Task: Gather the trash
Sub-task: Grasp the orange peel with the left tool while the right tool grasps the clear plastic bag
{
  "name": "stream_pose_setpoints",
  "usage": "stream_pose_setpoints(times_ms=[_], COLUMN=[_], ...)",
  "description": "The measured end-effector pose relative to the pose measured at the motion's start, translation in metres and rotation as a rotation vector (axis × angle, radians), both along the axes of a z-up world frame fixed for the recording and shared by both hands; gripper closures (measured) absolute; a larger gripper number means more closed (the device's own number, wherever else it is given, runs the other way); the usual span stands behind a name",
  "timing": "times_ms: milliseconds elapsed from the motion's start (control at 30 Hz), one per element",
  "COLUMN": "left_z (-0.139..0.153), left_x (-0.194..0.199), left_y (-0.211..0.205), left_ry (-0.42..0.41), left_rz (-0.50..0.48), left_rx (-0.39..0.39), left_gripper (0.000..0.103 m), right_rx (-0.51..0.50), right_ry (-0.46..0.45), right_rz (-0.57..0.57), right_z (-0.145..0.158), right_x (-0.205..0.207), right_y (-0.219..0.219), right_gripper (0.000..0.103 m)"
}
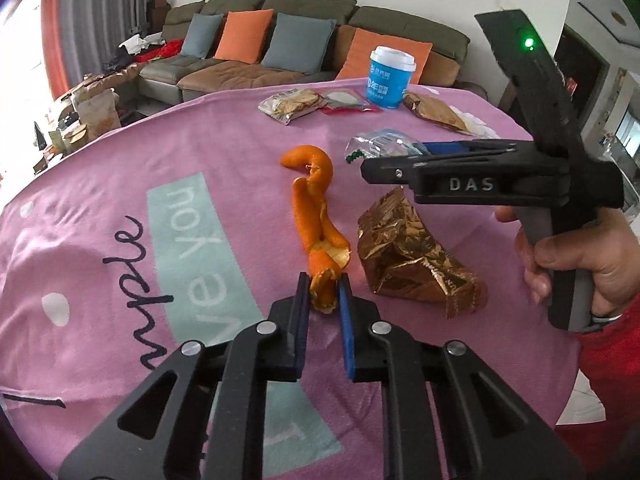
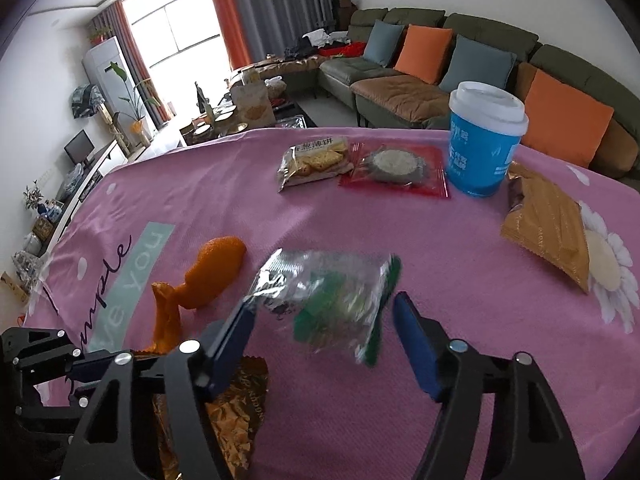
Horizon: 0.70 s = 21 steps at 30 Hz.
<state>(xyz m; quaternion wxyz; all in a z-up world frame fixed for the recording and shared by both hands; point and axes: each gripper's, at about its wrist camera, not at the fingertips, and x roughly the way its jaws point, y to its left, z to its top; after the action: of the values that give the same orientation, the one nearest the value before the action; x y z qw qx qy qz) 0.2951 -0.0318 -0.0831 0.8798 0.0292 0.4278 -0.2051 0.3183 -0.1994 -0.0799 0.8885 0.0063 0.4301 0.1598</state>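
Note:
A long curl of orange peel (image 1: 316, 208) lies on the pink cloth (image 1: 200, 152). My left gripper (image 1: 324, 284) is shut on the peel's near end, which is pinched between the black pad and the blue pad. To its right lies a crumpled gold wrapper (image 1: 412, 256). In the right wrist view a clear wrapper with green print (image 2: 328, 300) lies between the fingers of my right gripper (image 2: 322, 304). That gripper is open: its left fingertip touches the wrapper's corner, and its right pad stands just off the wrapper. The peel (image 2: 216, 272) shows to the left there.
At the far side of the table stand a blue paper cup with a white lid (image 2: 480, 148), a cracker pack (image 2: 312, 160), a red-edged snack packet (image 2: 396, 168) and a brown packet (image 2: 548, 224). A sofa (image 2: 400, 88) with cushions lies beyond the table edge.

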Motion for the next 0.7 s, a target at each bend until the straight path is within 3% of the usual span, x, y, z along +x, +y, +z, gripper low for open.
stream_pose_setpoints(times_ms=[267, 367, 700], left_z=[0.005, 0.009, 0.033], left_x=[-0.005, -0.012, -0.051], left_y=[0.004, 0.010, 0.024], left_ry=[-0.027, -0.039, -0.109], left_rz=[0.013, 0.026, 0.072], left_rx=[-0.032, -0.040, -0.048], left_gripper=[0.091, 0.092, 0.092], right_rx=[0.016, 0.017, 0.019], right_ry=[-0.001, -0.010, -0.082], right_rz=[0.001, 0.001, -0.008], right_z=[0.002, 0.005, 0.034], right_x=[-0.003, -0.007, -0.040], right_y=[-0.004, -0.004, -0.010], right_gripper=[0.076, 0.085, 0.094])
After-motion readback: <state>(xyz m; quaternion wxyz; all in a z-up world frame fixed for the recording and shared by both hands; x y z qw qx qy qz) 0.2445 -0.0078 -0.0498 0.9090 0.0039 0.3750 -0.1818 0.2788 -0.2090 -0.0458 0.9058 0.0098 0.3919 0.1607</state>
